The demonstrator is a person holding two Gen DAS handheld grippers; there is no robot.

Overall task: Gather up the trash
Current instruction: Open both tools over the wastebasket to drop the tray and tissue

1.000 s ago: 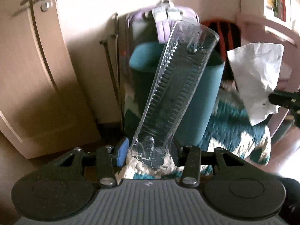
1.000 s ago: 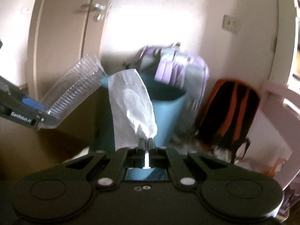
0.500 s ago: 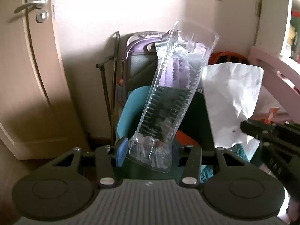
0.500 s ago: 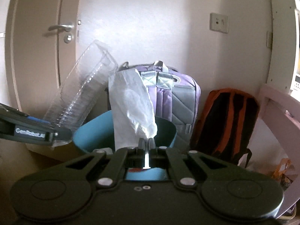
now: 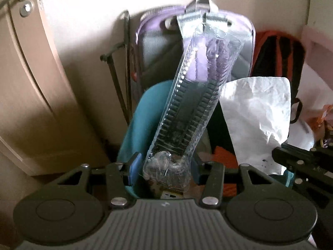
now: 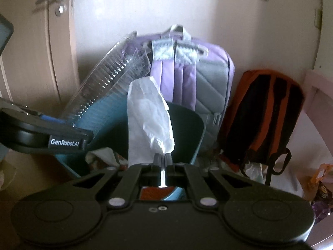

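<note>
My left gripper [image 5: 166,166] is shut on a clear ribbed plastic tray [image 5: 197,95], which sticks up and leans right above the teal trash bin [image 5: 143,112]. My right gripper [image 6: 162,158] is shut on a crumpled white paper tissue [image 6: 147,116], held upright over the same bin [image 6: 187,129]. In the right wrist view the tray [image 6: 106,87] and the left gripper [image 6: 62,139] reach in from the left. In the left wrist view the tissue [image 5: 258,112] and the right gripper [image 5: 276,156] show at the right. Some rubbish lies inside the bin.
A purple and grey backpack [image 6: 193,70] stands against the wall behind the bin, an orange and black backpack [image 6: 264,116] to its right. A beige door [image 5: 27,62] with a metal handle is at the left. A pink furniture edge [image 6: 318,95] is at the far right.
Both grippers have moved closer to the bin and now look down into it, with the tray and the tissue still held. The two grippers stand closer together.
</note>
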